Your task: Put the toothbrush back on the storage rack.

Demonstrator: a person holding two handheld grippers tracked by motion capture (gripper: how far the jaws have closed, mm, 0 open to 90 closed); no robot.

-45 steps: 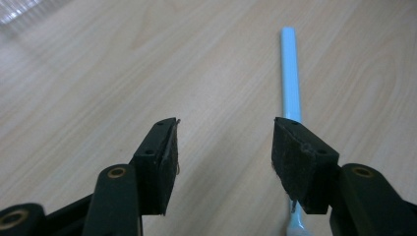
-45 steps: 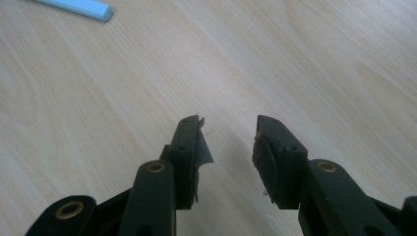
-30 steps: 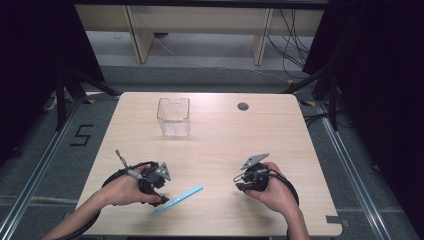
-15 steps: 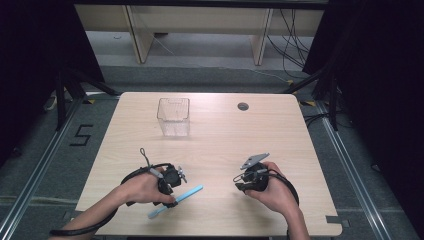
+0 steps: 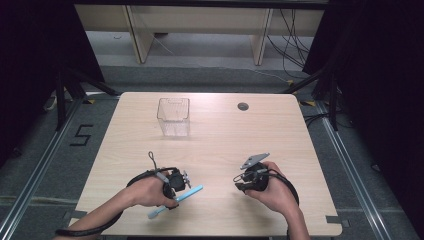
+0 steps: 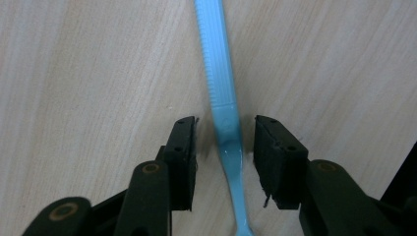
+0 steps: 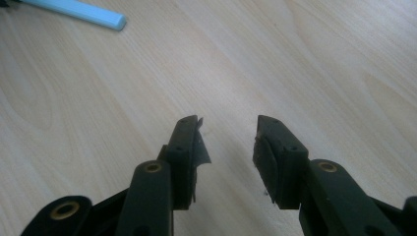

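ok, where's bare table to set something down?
Free: the wide middle between the clear container and both grippers, and the far right around the small dark disc. Crowded: the near edge, where the left gripper straddles the blue toothbrush and the right gripper rests.

Left gripper (image 5: 181, 186) low, fingers (image 6: 181, 152) just closing, still apart; right gripper (image 5: 245, 181) parted.

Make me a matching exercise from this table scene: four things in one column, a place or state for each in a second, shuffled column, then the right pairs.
1. toothbrush
2. clear container
3. left gripper
4. right gripper

A. open over bare wood
B. stands upright at the far side of the table
C. jaws astride the handle, not yet pressing it
D. light blue, flat on the table

Pairs: 1-D, 2-B, 3-C, 4-A
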